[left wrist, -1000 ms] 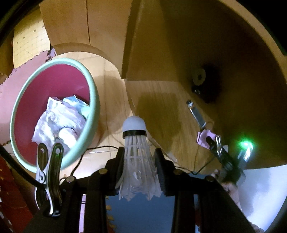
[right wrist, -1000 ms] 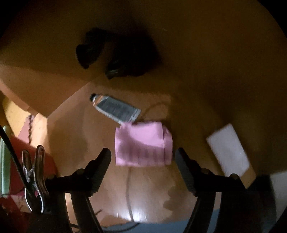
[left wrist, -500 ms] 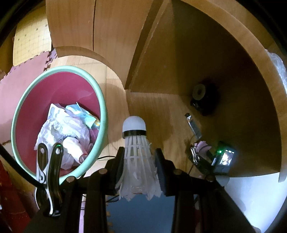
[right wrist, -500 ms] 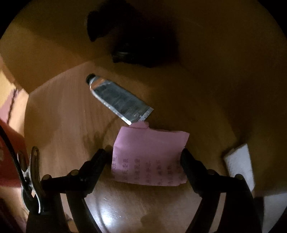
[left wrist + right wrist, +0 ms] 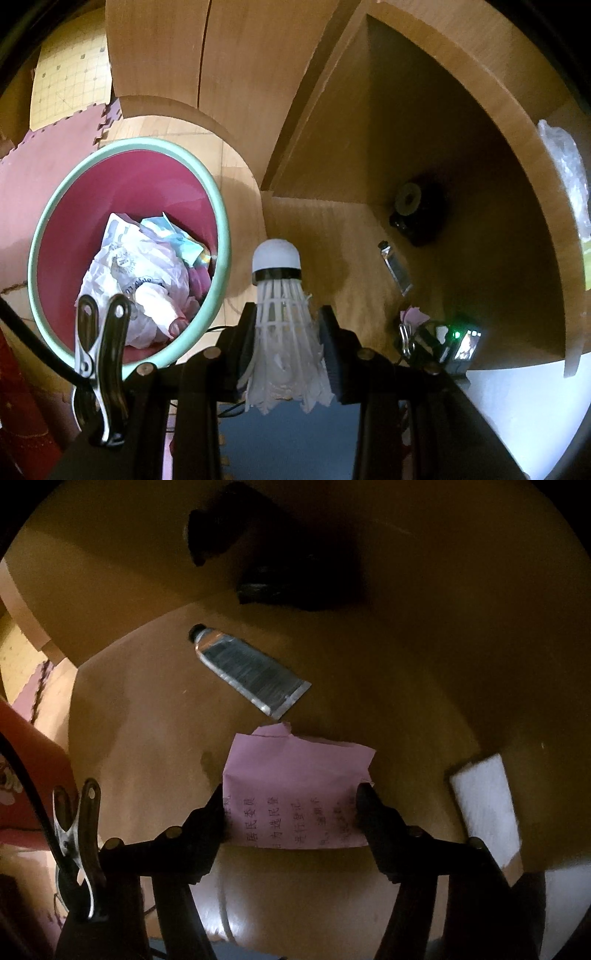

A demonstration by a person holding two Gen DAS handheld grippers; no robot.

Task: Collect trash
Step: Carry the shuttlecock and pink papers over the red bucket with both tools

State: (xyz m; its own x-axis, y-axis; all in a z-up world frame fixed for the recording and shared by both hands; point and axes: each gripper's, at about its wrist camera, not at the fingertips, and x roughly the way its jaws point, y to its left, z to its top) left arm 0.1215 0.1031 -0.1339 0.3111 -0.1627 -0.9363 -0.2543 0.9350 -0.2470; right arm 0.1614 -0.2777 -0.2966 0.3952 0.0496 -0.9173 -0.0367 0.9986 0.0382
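My left gripper (image 5: 286, 325) is shut on a white feather shuttlecock (image 5: 280, 314), cork end pointing away, held just right of the bin. The bin (image 5: 221, 221) has a mint-green rim and red inside, and crumpled white wrappers (image 5: 136, 273) lie in it. In the right wrist view a pink paper slip (image 5: 295, 790) with printed characters lies on the wooden cabinet floor (image 5: 147, 738). My right gripper (image 5: 291, 805) is closing on the slip, a pad against each side edge, and the slip's far edge has curled up. The left wrist view also shows that gripper (image 5: 417, 332) at the pink slip (image 5: 413, 315).
A silver tube (image 5: 251, 672) lies just beyond the slip, and a black object (image 5: 280, 572) sits at the back wall. A white block (image 5: 487, 808) rests to the right. Wooden cabinet walls (image 5: 480, 110) enclose the recess. Foam floor mats (image 5: 44, 173) lie behind the bin.
The right gripper has sunk onto the pink slip and its jaws have narrowed against the slip's sides. The left gripper has drawn back slightly with the shuttlecock, and more of the bin shows.
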